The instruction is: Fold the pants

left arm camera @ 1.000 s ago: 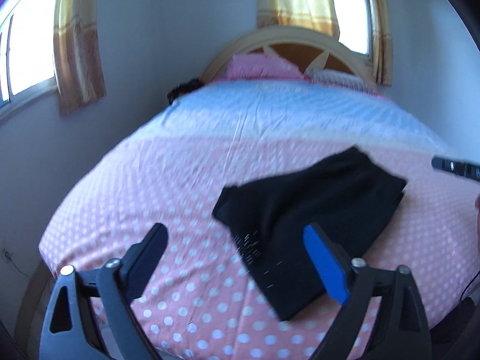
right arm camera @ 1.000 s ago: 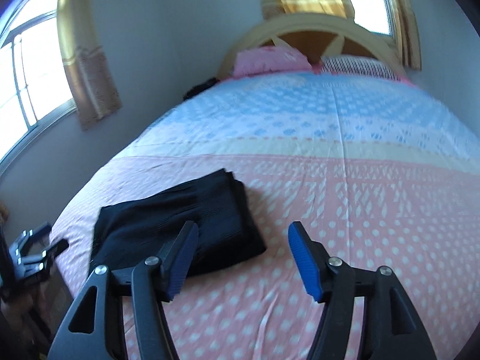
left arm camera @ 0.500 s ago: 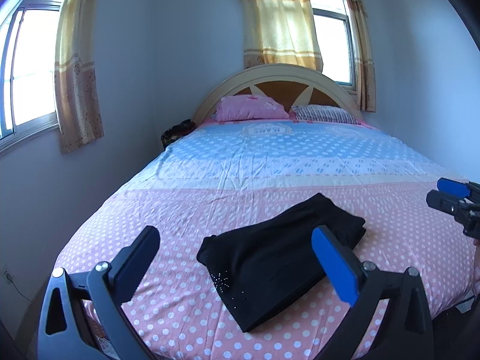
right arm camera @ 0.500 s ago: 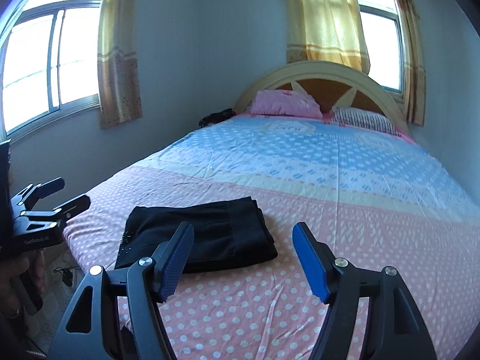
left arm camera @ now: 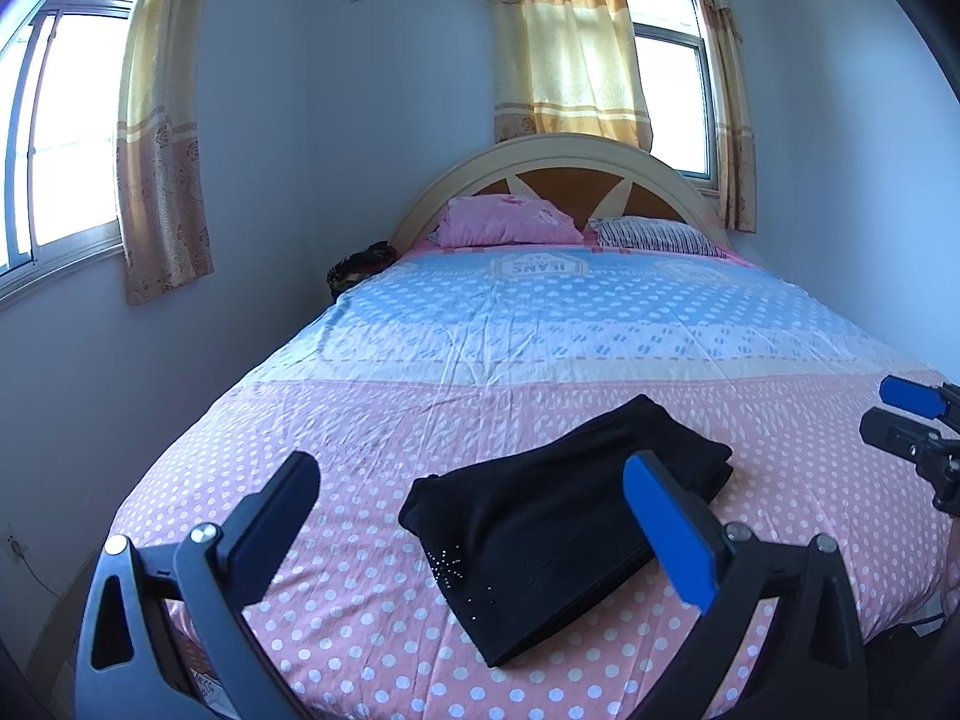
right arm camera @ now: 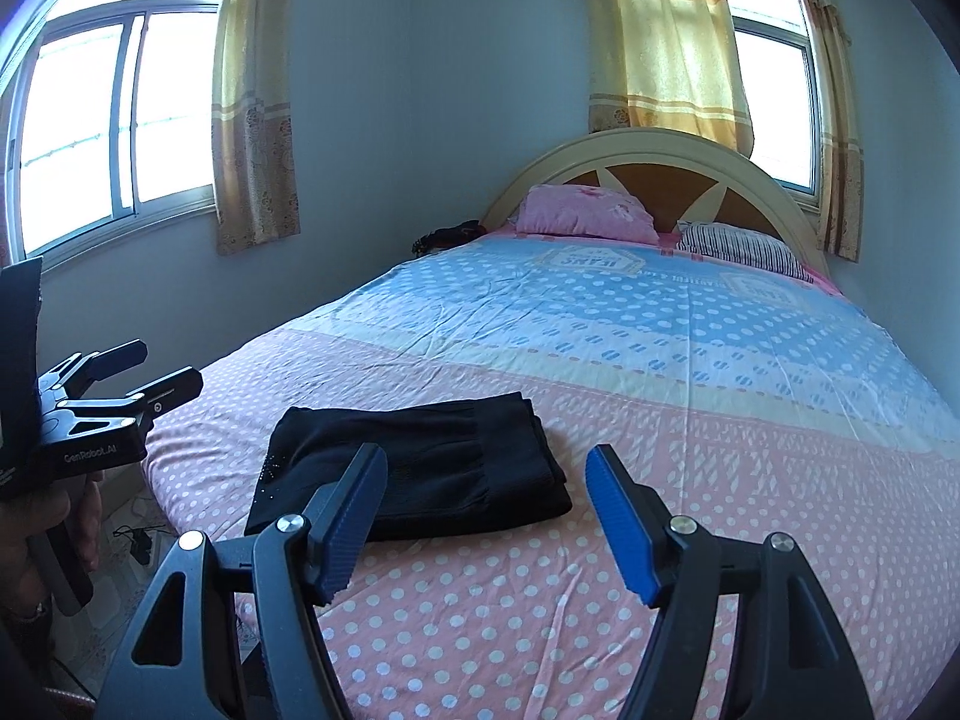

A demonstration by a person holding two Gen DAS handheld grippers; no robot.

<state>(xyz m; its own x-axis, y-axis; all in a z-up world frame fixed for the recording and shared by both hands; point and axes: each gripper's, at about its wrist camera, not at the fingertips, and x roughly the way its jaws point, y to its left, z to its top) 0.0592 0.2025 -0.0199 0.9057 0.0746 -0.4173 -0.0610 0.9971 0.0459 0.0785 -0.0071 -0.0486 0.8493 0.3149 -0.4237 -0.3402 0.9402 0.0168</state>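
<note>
The black pants (left arm camera: 564, 528) are lying as a compact folded rectangle near the foot of the bed (left arm camera: 540, 324), suggesting folding is complete. The left tool (left arm camera: 474, 516) and right tool (right arm camera: 486, 516) are hovering above it, jaws spread wide and holding nothing, apparently clearing the finished stack.

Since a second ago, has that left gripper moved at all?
Yes. The left gripper has pulled up and back from the black pants: the headboard and the windows fill more of its view, and the pants sit lower.
</note>
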